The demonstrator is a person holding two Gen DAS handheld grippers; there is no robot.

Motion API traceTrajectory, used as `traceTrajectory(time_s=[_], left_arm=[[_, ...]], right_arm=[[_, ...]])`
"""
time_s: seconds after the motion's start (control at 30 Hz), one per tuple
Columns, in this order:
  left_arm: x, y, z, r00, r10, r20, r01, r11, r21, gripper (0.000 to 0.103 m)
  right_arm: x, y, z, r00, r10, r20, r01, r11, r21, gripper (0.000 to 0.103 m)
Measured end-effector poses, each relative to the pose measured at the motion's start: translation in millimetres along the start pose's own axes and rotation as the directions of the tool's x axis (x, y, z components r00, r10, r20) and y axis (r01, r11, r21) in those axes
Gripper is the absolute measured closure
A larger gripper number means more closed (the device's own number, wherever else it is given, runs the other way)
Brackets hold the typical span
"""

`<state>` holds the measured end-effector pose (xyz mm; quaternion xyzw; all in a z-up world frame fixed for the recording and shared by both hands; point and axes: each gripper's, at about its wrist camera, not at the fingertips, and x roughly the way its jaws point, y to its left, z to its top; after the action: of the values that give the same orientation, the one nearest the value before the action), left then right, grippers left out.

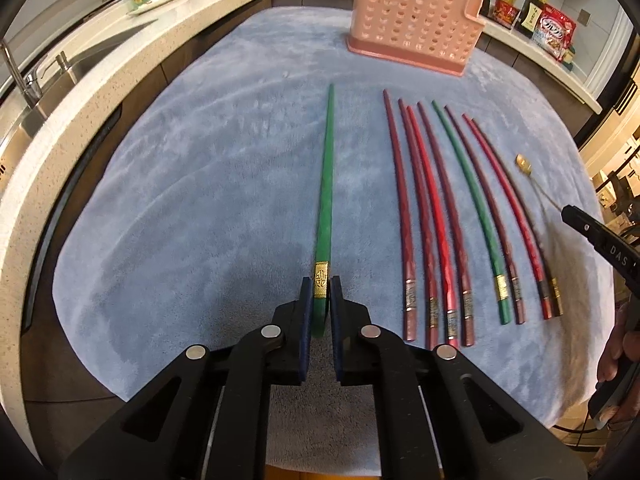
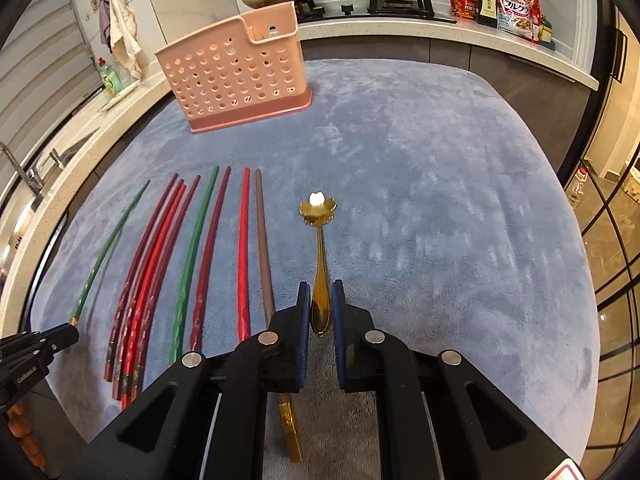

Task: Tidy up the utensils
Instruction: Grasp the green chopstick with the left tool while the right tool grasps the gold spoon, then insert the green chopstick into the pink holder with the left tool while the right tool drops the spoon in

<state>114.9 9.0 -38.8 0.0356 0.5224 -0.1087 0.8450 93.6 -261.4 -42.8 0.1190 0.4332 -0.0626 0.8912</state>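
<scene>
Both cams ride right on the handheld grippers, looking forward along the fingers and tilted steeply down at the blue-grey cloth, close enough that the black finger linkages fill the bottom of each frame. The left wrist view sits over the left side, with the sink on its left edge. The right wrist view sits further right and faces the stove at the back. Shared stuff: the cloth, the row of chopsticks, the pink perforated utensil holder and the gold spoon. Each view also catches the other gripper at its edge.
</scene>
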Motion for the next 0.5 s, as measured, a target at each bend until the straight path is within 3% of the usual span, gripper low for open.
traceTrajectory(time_s=[0.3, 0.37, 0.5], left_arm=[[-34, 3, 16, 0.997, -0.035, 0.075, 0.037, 0.999, -0.021, 0.095], [-41, 5, 23, 0.995, -0.044, 0.091, 0.046, 0.999, -0.027, 0.095], [-48, 9, 35, 0.992, -0.052, 0.117, 0.056, 0.998, -0.032, 0.096]], right_arm=[[-22, -5, 12, 0.999, -0.006, 0.051, 0.005, 1.0, 0.029, 0.094], [-24, -6, 18, 0.998, -0.008, 0.059, 0.006, 0.999, 0.034, 0.101], [-30, -8, 26, 0.997, -0.003, 0.078, 0.0, 0.999, 0.043, 0.102]])
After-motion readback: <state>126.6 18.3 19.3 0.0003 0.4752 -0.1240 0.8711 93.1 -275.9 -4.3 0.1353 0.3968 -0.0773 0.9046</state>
